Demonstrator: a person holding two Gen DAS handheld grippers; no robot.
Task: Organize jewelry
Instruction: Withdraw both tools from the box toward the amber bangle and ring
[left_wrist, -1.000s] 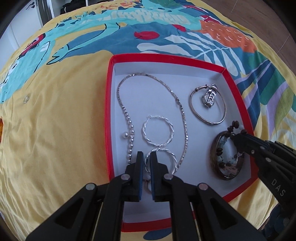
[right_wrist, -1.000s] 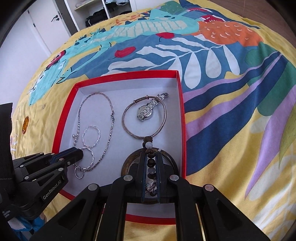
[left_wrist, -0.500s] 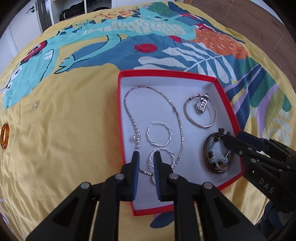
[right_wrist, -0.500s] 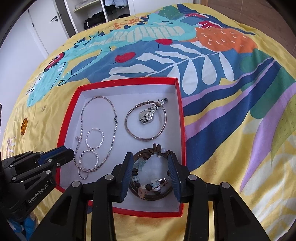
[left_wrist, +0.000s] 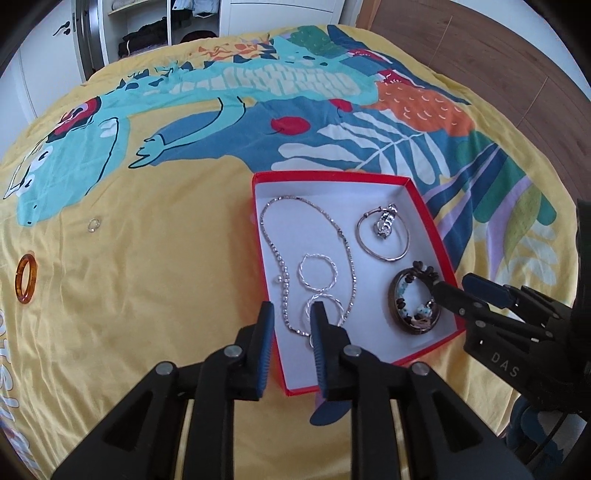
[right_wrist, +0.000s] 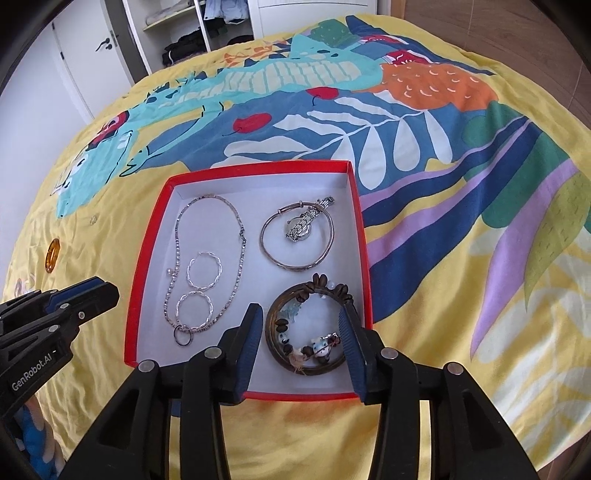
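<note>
A red box (left_wrist: 332, 177) with a white floor lies on the bedspread. In it are a silver necklace (left_wrist: 273, 247), two twisted silver hoops (left_wrist: 317, 271), a thin bangle (left_wrist: 384, 256) around a small watch (left_wrist: 384, 223), and a dark bangle with a beaded bracelet (left_wrist: 415, 306). My left gripper (left_wrist: 292, 308) hovers above the box's near left edge. Its jaws are opening with nothing between them. My right gripper (right_wrist: 300, 312) hangs over the dark bangle (right_wrist: 271, 325). Its jaws are opening too, and the pads (right_wrist: 251, 332) stand clear of the bangle below.
An amber ring (left_wrist: 25, 280) and a small silver ring (left_wrist: 94, 224) lie on the yellow cover left of the box. The patterned bedspread (right_wrist: 443, 184) spreads all around. An open wardrobe (left_wrist: 155, 33) stands behind the bed, and a wooden floor (left_wrist: 498, 62) shows at the right.
Both grippers were shut low in the box, the left at the lower hoop and the right on the beaded bracelet. Both have let go, spread their jaws and lifted away.
</note>
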